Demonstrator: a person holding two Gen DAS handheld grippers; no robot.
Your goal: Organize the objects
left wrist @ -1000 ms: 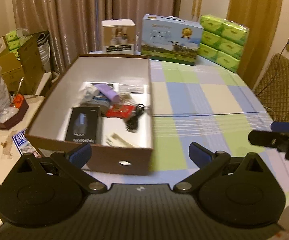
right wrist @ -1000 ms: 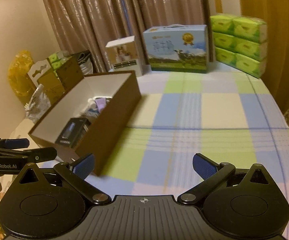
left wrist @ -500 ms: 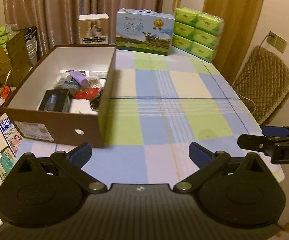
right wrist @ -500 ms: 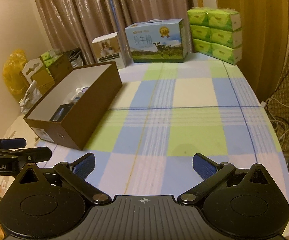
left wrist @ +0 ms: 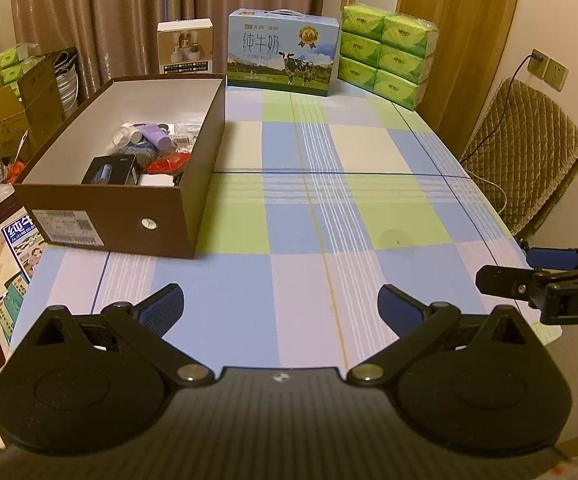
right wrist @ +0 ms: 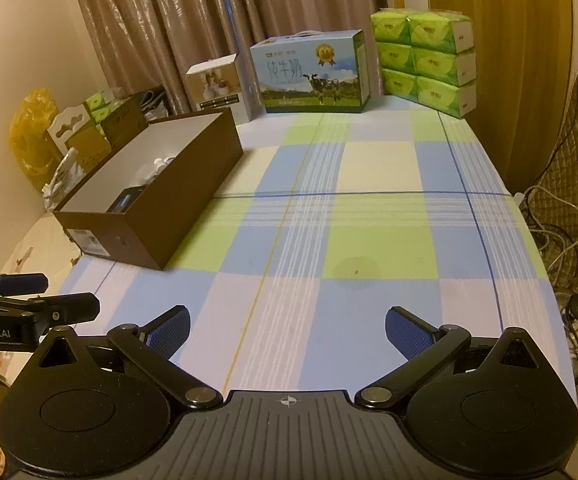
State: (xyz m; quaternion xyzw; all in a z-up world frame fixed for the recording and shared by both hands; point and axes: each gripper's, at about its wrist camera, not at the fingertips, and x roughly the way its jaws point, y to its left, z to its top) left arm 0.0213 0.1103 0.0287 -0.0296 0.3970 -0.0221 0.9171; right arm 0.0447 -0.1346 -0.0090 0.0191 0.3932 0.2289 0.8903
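Ahead and left of the left gripper [left wrist: 279, 306], whose jaws stand wide and empty, sits the brown box [left wrist: 129, 208] on the checked tablecloth [left wrist: 329, 208], holding a black case [left wrist: 109, 170], a purple tube [left wrist: 155, 138] and what may be a red packet. Beside it, the right gripper [right wrist: 287, 326] hovers equally wide, holding nothing.

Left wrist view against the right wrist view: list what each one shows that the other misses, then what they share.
Only the left wrist view looks down into the brown box far enough to show the red packet, the purple tube and the wall socket. Only the right wrist view shows the yellow bag and the tangle of cables on the floor. Both show the checked tablecloth, the milk carton, the green tissue packs, the black case and the two open tools, left and right.
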